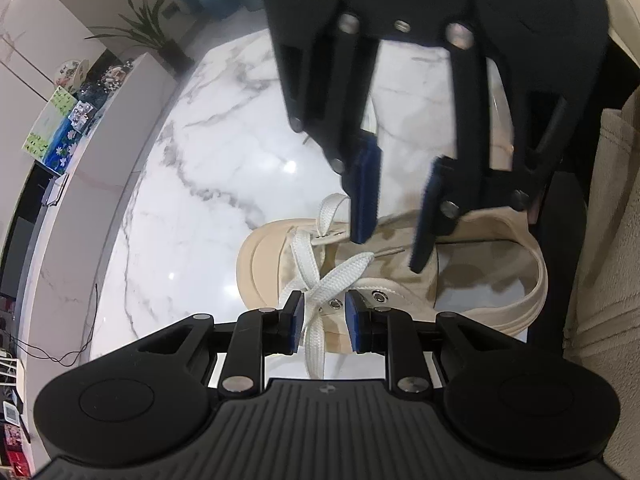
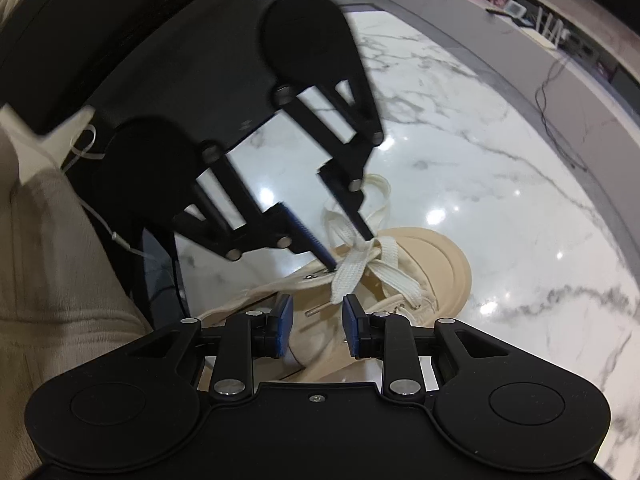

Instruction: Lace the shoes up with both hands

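Nearest your left camera, the left tongs (image 1: 325,322) stand at a narrow gap. A flat white lace (image 1: 314,332) passes between the blue pads (image 1: 298,322), but the pads do not press on it. The lower end of that lace is cut off behind the tongs' black body.

Just beyond lies the task's thing: a beige canvas shoe (image 1: 400,280) on its side on the white marble counter (image 1: 208,184), toe cap to the left in this view. The lace crosses over itself at the lowest eyelets. The heel end is partly hidden by the right tongs (image 1: 394,224), which come down from the top of the frame and are blurred. Their pads stand apart over the shoe's upper, with nothing gripped.

In the right wrist view, the right tongs (image 2: 317,320) show the same narrow gap. The metal-tipped lace end (image 2: 316,310) lies between and just past the pads, not touched by them. The shoe (image 2: 424,272) sits beyond, toe to the right; its near side is cut off by the tongs' body. The left tongs (image 2: 348,248) reach in from the upper left, tips at the crossed lace (image 2: 356,264); blur makes their contact hard to judge here.

At the far edge a plant (image 1: 148,28) and a cluttered shelf (image 1: 72,120) are too distorted to read in detail.
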